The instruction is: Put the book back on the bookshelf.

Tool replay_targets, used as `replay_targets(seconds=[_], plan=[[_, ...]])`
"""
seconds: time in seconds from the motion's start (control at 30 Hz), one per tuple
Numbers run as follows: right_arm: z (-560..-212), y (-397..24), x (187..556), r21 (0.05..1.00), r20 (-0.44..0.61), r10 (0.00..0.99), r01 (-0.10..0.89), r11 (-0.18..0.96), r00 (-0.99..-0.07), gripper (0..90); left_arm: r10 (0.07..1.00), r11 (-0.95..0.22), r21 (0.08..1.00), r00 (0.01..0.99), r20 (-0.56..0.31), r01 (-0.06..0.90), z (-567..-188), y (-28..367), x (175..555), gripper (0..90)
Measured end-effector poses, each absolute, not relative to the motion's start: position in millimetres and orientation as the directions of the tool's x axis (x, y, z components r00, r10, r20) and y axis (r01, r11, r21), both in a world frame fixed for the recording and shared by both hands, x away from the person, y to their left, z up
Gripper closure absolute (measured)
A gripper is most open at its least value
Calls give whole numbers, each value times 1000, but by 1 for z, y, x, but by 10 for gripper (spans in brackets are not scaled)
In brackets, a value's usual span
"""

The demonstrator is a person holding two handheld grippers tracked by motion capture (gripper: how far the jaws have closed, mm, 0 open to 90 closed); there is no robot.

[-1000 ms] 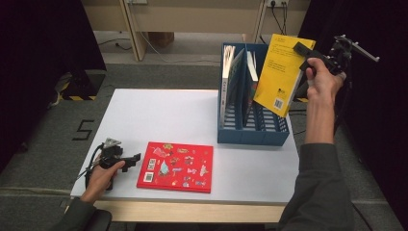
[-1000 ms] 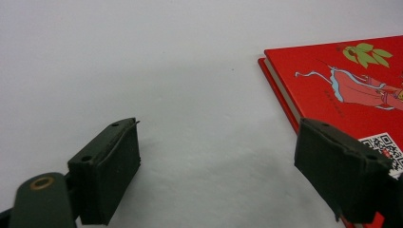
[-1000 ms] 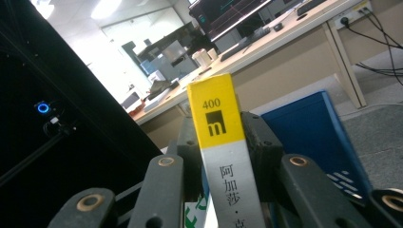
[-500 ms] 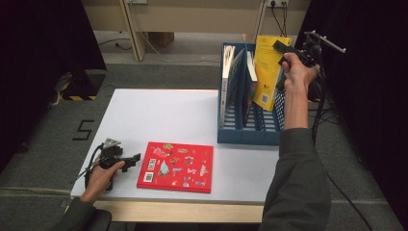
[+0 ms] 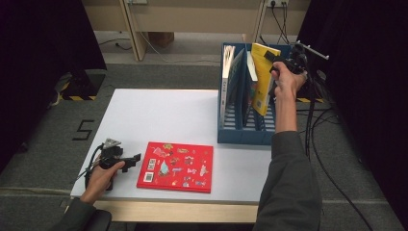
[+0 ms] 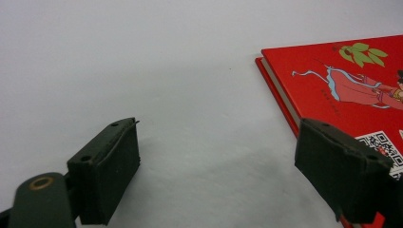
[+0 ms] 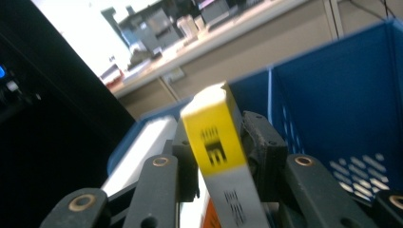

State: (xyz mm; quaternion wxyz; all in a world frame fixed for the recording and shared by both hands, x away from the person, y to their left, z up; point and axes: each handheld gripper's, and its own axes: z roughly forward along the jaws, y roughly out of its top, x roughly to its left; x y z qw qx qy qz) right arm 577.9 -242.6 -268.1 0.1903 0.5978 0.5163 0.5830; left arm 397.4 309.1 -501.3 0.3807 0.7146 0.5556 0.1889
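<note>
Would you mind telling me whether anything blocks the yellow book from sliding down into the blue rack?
Nothing visible does. The yellow book, clamped in the right gripper, is already partly in a slot of the blue rack, beside the white books.

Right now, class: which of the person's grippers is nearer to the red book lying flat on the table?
Left. The left gripper rests on the table just beside the red book, jaws open. The right gripper is far off at the blue rack, clamping a yellow book.
</note>
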Motion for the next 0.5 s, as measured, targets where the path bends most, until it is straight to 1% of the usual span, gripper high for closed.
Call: replay_targets(seconds=[0.1,0.23,0.37,0.5], plan=[[-278,-238,581,831,470,860,427,-356,-199,687,937,-93,754,312,-154,650,-501,309,397,145],[-294,-240,586,813,491,852,449,-371,-185,692,937,-91,755,313,-157,649,-501,310,397,145],[-305,-240,587,802,485,856,482,-353,-179,691,937,-92,755,314,-156,649,-501,310,397,145],[-306,-239,586,804,490,851,476,-357,-188,676,936,-90,756,315,-158,649,-501,310,397,145]])
